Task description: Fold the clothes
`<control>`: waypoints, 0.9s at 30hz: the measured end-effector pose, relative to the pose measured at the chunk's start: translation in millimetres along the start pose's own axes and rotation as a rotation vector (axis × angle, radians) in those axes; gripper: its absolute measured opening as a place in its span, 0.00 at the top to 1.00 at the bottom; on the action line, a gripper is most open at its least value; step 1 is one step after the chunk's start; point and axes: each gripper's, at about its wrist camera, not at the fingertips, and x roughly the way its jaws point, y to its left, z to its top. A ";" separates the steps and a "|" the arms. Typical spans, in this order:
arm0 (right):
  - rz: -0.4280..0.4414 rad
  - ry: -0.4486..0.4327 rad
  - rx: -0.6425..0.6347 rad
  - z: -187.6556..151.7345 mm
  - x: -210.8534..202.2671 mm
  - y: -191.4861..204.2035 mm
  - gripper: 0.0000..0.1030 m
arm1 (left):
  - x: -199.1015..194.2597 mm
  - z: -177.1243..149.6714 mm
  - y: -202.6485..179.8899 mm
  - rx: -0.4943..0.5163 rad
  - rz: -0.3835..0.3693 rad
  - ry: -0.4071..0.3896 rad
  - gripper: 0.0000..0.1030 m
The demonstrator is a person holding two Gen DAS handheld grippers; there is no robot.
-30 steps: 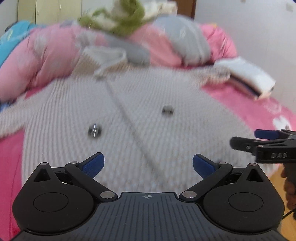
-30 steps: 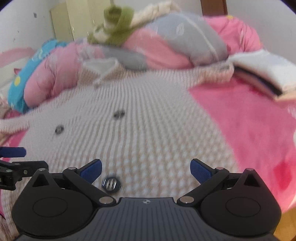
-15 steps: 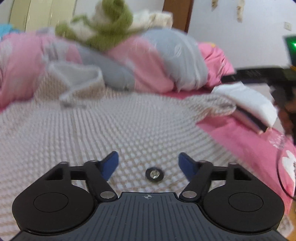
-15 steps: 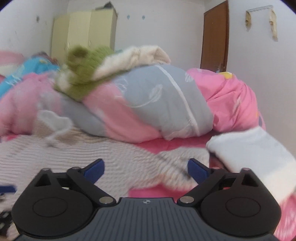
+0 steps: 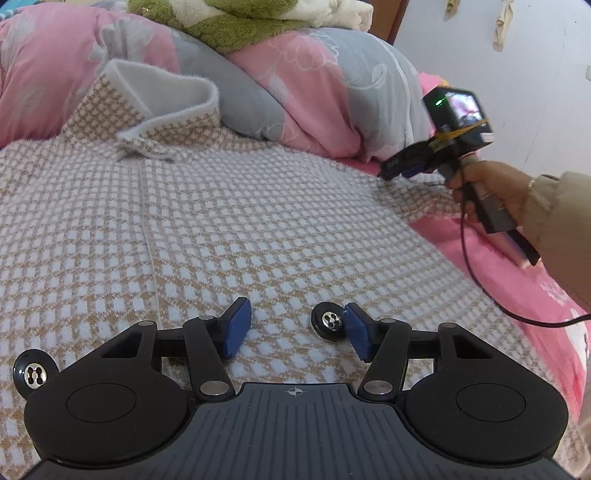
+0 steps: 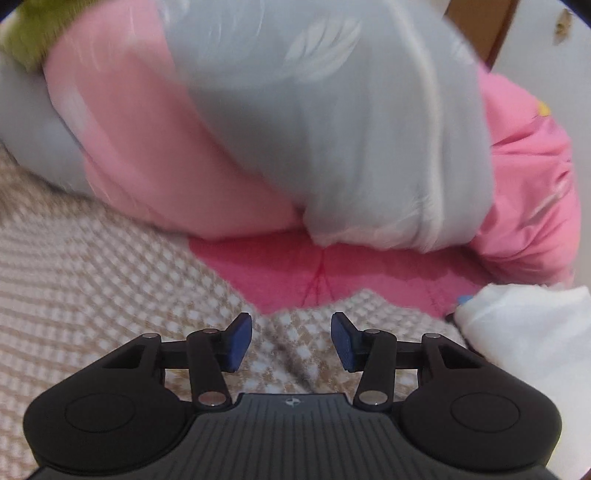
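A knitted cardigan (image 5: pixel 229 206) in a beige and white check lies spread flat on a pink bed sheet (image 5: pixel 517 266), front side up. Its white collar (image 5: pixel 162 92) stands folded at the far end, and two dark round buttons (image 5: pixel 328 324) with metal centres show near the camera.

Behind the cardigan a big pink and grey quilt (image 5: pixel 332 81) is heaped up, touching the collar, with a green and cream garment (image 5: pixel 236 22) on top of it. A white folded cloth (image 6: pixel 524 332) lies just beside the cardigan's sleeve end (image 6: pixel 325 325).

The left gripper (image 5: pixel 295 328) is low over the front of the cardigan. Its jaws have just been closing and stand half open, with knit and one button between them; the pads do not press anything.

The right gripper (image 6: pixel 291 341), held by a hand (image 5: pixel 491 188) in a beige sleeve (image 5: pixel 561 221), is at the sleeve end. Its jaws have also just been closing and stand half open around a raised fold of the knit, not yet pinching it.
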 end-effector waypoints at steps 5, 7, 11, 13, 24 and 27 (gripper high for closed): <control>-0.087 0.061 0.005 -9.5 18.9 -8.1 0.52 | 0.5 -2.0 1.2 -0.006 -0.009 -0.008 0.43; -0.100 0.061 0.054 -12.1 16.1 -21.3 0.63 | 0.0 -2.5 1.5 -0.010 -0.013 -0.011 0.43; -0.103 0.034 0.147 -14.5 0.8 -48.1 0.88 | -0.2 -2.2 2.9 -0.020 -0.019 -0.015 0.43; -0.108 -0.010 0.183 -11.6 -15.2 -60.1 0.89 | -0.3 -1.9 3.0 -0.022 -0.019 -0.016 0.43; -0.007 -0.376 0.507 11.2 -141.1 -129.7 0.89 | -1.3 -0.9 6.4 -0.045 -0.033 -0.021 0.43; 0.066 -0.491 0.548 19.0 -174.2 -137.8 0.89 | -1.5 -0.7 7.1 -0.052 -0.036 -0.022 0.43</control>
